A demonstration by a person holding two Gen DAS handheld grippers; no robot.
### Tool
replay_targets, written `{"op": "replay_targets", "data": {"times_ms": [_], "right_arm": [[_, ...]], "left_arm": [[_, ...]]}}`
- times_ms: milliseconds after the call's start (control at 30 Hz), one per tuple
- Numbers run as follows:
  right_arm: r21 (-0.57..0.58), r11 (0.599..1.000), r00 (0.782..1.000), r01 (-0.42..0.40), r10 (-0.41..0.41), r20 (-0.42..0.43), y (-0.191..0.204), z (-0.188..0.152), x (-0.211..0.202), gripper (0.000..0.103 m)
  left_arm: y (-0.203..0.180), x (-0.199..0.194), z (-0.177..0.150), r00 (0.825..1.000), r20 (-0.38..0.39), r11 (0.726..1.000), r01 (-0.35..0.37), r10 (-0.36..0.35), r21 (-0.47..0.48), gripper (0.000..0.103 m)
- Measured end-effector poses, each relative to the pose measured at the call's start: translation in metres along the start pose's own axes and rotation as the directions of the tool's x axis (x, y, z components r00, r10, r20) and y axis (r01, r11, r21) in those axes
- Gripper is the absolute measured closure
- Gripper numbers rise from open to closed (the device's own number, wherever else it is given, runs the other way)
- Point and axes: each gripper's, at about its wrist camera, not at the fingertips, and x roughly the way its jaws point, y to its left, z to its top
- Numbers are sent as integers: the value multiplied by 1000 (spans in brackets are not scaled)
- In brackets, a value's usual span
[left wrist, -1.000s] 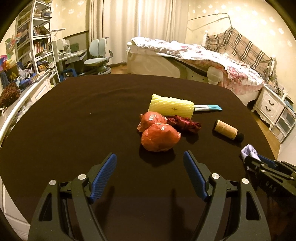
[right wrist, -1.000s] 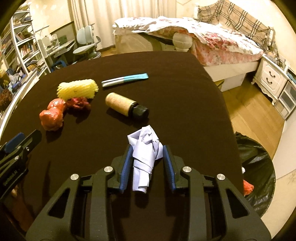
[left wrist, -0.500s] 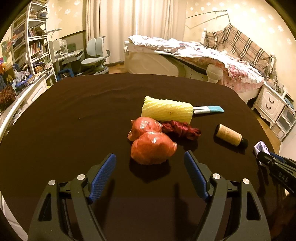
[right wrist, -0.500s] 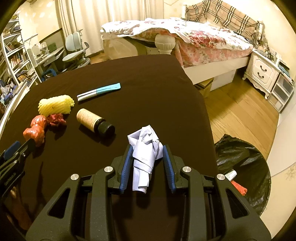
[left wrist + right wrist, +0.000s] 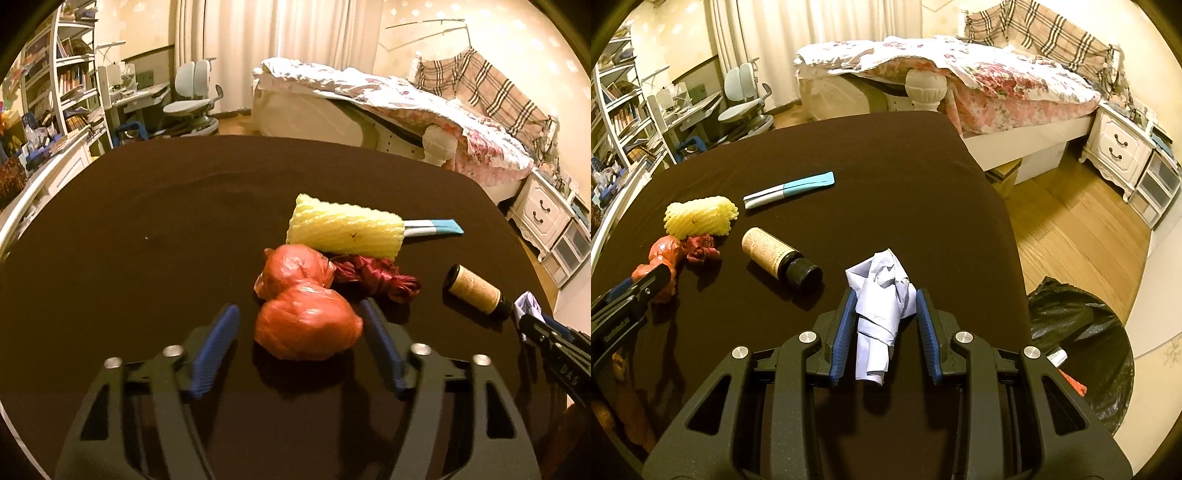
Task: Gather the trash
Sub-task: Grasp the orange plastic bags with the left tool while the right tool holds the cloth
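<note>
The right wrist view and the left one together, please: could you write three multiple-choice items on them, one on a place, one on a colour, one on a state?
1. Where is the black bin bag?
A. On the table
B. On the floor beside the table
C. On the bed

2. What colour is the foam net sleeve?
A. Yellow
B. Green
C. White

3. What is the right tool doing?
A. Standing open over bare cloth
B. Gripping the brown bottle
C. Gripping the crumpled paper

Key:
1 B: it sits on the wooden floor at the table's right edge.
2 A: the ribbed sleeve is plainly yellow, lying behind the red plastic bag, around which the left tool is closing.
3 C: both pads press the crumpled paper; the brown bottle lies apart.
</note>
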Motion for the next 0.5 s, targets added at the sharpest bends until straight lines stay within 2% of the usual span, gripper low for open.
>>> {"op": "replay_targets", "data": {"times_ms": [100, 500], "right_arm": [[0, 1000, 1000, 0, 0, 0, 0, 0, 0, 70], [2, 1000, 1000, -14, 14, 7, 4, -11, -11, 71]], "left_arm": [[1, 2, -1, 1000, -15, 1000, 16, -16, 0, 53], [5, -14, -12, 999, 3, 999, 35, -35, -3, 56]]}}
